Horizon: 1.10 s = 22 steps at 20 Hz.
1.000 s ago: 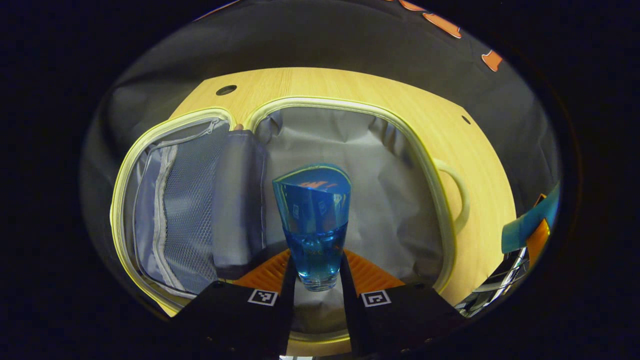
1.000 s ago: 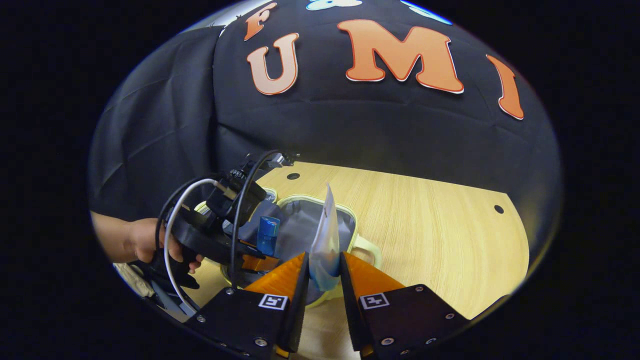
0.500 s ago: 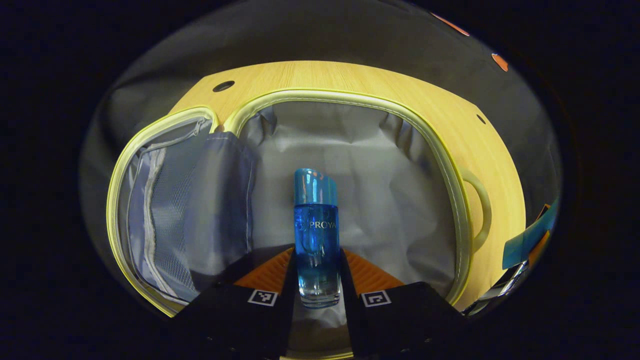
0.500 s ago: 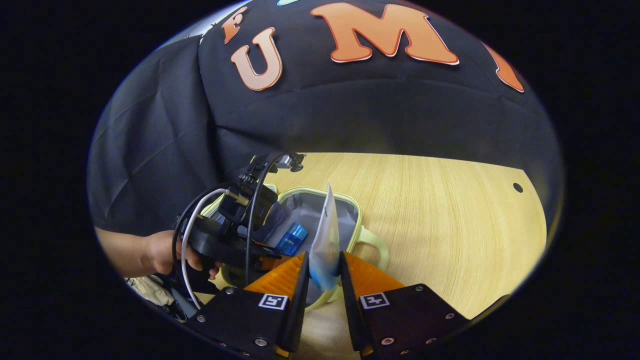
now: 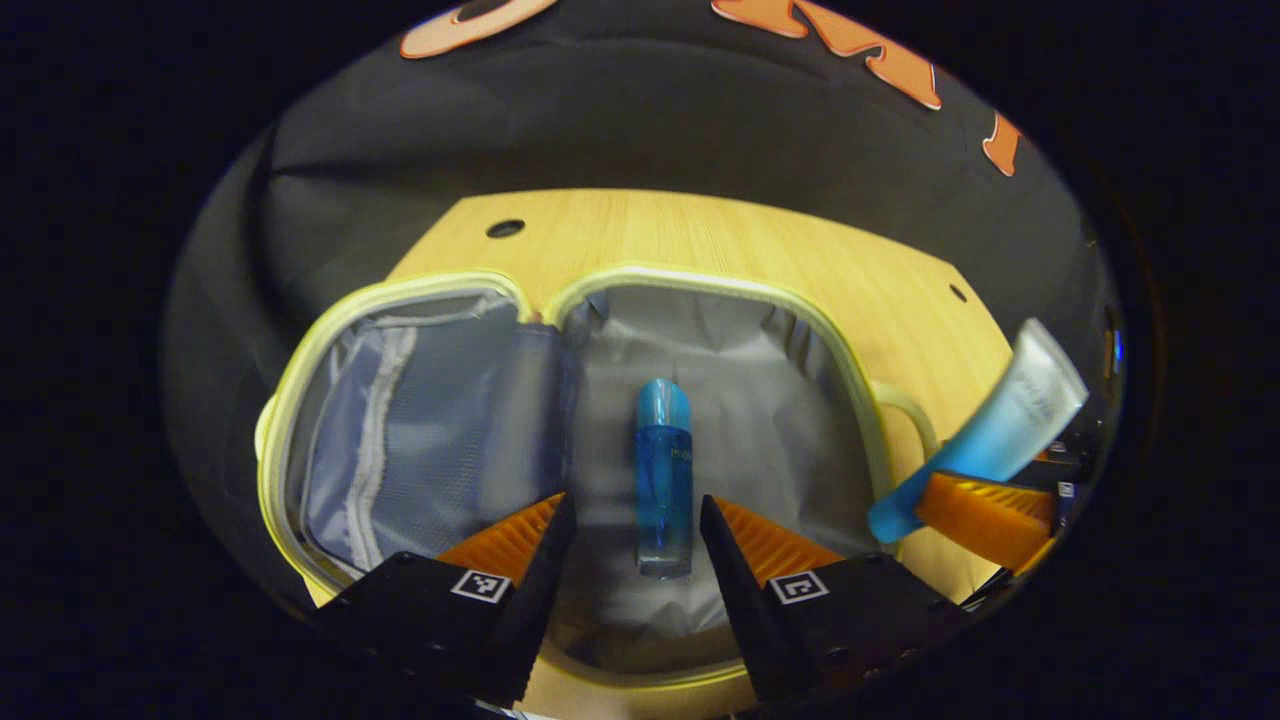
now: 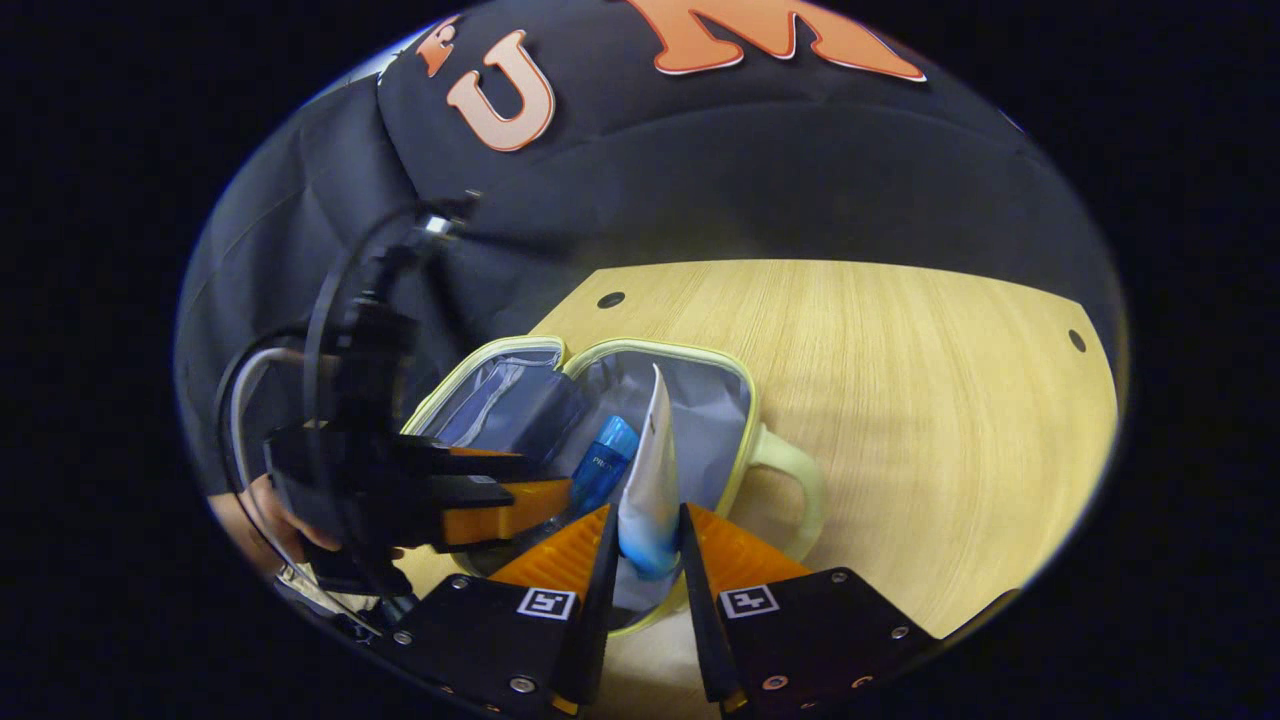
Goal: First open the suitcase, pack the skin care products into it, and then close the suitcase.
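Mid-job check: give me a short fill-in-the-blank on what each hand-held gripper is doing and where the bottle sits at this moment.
1. The blue bottle lies inside the open ____.
2. The left hand-held gripper has its fingers ____, not touching the bottle.
3. The right hand-held gripper is shut on a white and blue ____.
4. The suitcase rests on a ____ table.

Missing words: suitcase; open; tube; wooden
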Available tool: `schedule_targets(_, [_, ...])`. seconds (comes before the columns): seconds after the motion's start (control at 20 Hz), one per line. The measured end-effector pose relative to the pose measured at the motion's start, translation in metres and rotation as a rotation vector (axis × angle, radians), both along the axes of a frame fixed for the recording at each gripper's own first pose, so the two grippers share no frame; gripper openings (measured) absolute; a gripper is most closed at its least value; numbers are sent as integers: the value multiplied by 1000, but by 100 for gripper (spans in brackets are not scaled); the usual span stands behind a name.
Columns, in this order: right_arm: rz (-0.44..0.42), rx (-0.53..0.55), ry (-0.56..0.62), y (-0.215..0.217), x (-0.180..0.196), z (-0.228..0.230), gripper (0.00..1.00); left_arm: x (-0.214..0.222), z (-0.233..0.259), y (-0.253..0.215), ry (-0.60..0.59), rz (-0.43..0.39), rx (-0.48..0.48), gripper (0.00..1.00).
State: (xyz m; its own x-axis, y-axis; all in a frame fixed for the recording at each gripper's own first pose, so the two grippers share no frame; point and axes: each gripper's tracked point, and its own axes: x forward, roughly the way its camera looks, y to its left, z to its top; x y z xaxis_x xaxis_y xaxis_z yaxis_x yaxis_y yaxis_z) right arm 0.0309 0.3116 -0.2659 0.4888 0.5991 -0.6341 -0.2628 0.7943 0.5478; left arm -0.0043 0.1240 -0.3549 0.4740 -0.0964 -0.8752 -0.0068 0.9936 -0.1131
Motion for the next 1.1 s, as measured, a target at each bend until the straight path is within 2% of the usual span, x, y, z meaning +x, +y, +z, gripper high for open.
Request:
schedule_targets(0.25, [43,-2,56,25,4,-20,39,-11,53,42,-169,60,60,88])
schedule_targets(0.55, [54,-11,169,48,2,-43,38,-44,110,89,-231,173,121,88])
schedule_targets(0.7, [41,10,224,61,8,-53,39,-60,111,114,-226,230,146,88])
schedule_targets(1.0, [-18,-83,302,61,14,-72,39,-89,105,148,-205,334,149,88])
schedule_targets(1.1, [-41,-84,328,60,14,-70,39,-92,105,156,-203,356,149,88])
